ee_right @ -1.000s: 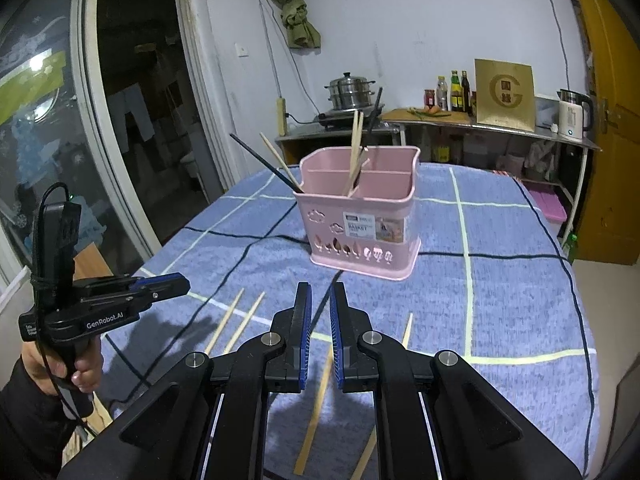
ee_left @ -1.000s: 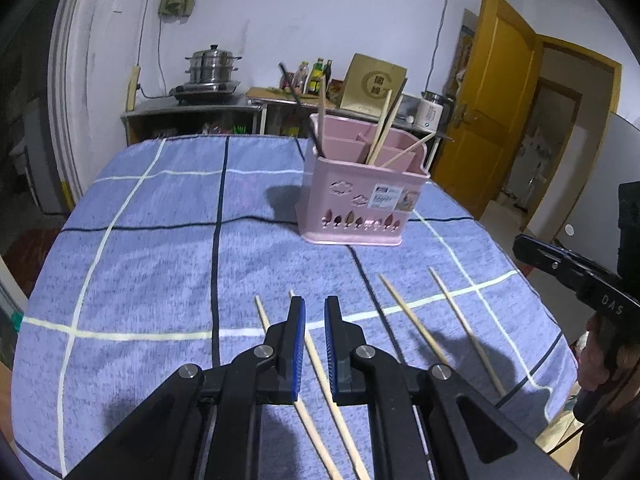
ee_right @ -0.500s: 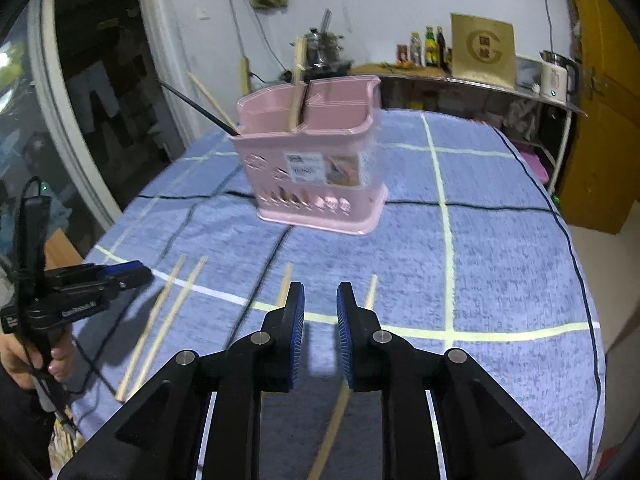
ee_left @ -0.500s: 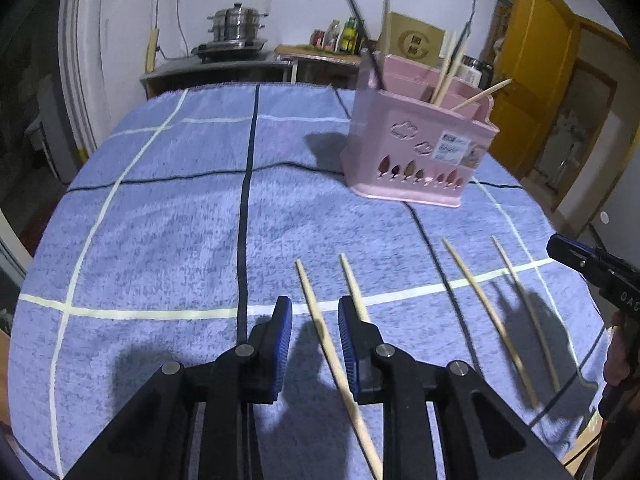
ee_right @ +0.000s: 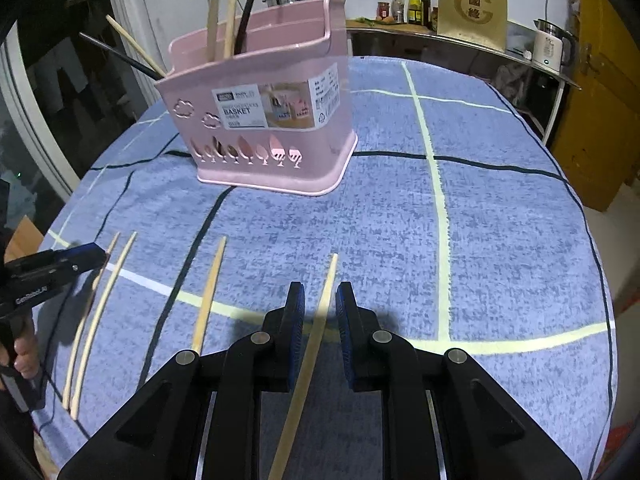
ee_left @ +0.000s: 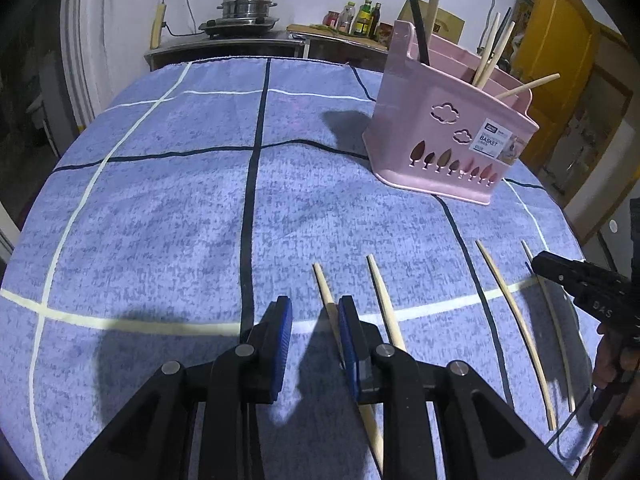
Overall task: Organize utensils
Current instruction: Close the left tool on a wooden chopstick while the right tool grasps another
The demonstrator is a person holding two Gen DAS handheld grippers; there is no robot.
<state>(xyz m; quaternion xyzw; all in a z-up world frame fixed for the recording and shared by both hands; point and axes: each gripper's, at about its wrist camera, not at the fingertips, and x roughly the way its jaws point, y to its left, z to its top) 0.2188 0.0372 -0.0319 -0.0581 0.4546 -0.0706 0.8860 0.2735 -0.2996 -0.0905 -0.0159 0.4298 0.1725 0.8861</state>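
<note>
Several utensils are already stood in the pink plastic basket (ee_right: 264, 120). Four pale wooden chopsticks (ee_right: 208, 292) are left on the blue-clothed desk (ee_right: 480, 216) before it. The jaws of the left gripper (ee_left: 314, 314) and right gripper (ee_right: 320, 300) are held apart, one chopstick between each.

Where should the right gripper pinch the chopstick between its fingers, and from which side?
Pinch mid-shaft, coming down from above with one finger on each side. The chopstick lies flat on the cloth, running lengthwise through the open right gripper, so closing squeezes across its thin width. Probably better than the ends, where it could tip.
</note>
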